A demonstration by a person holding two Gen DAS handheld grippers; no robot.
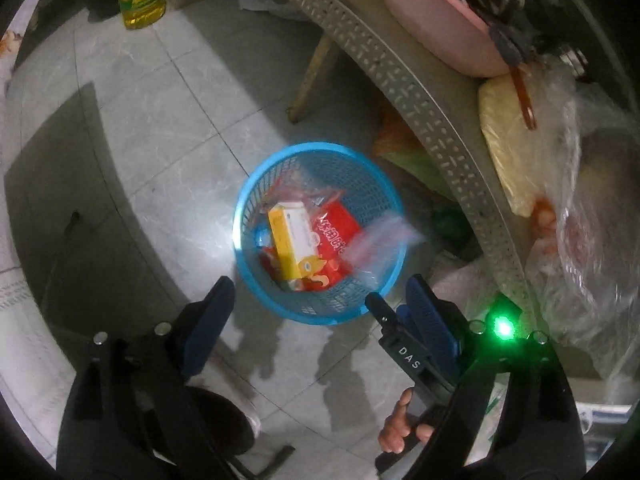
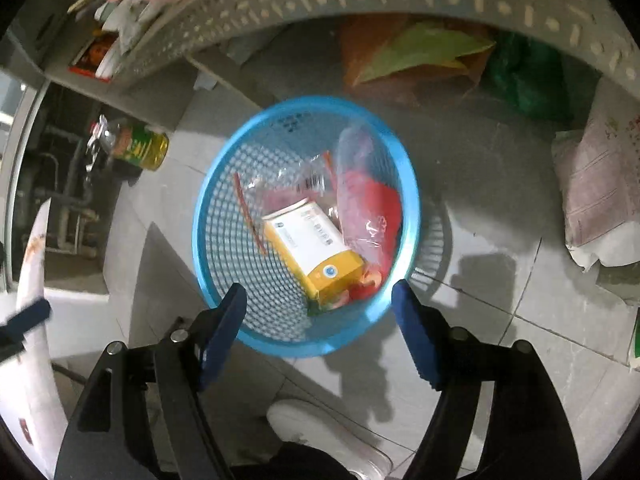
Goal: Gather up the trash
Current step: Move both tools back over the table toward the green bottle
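On the grey tiled floor beside a perforated table edge (image 1: 400, 76) stands a blue mesh basket (image 2: 224, 240), already holding a yellow-and-white carton (image 2: 312, 248), a red packet (image 1: 336, 232) and a crinkled clear wrapper (image 2: 288, 184). Both grippers point down at it — the left gripper (image 1: 320, 300) has its jaws spread wide with nothing between them, the right gripper (image 2: 320, 304) likewise stands open and empty over the near rim. Blurred above the basket's right side, a thin clear plastic bag (image 1: 380, 240) shows — apart from either gripper's pads.
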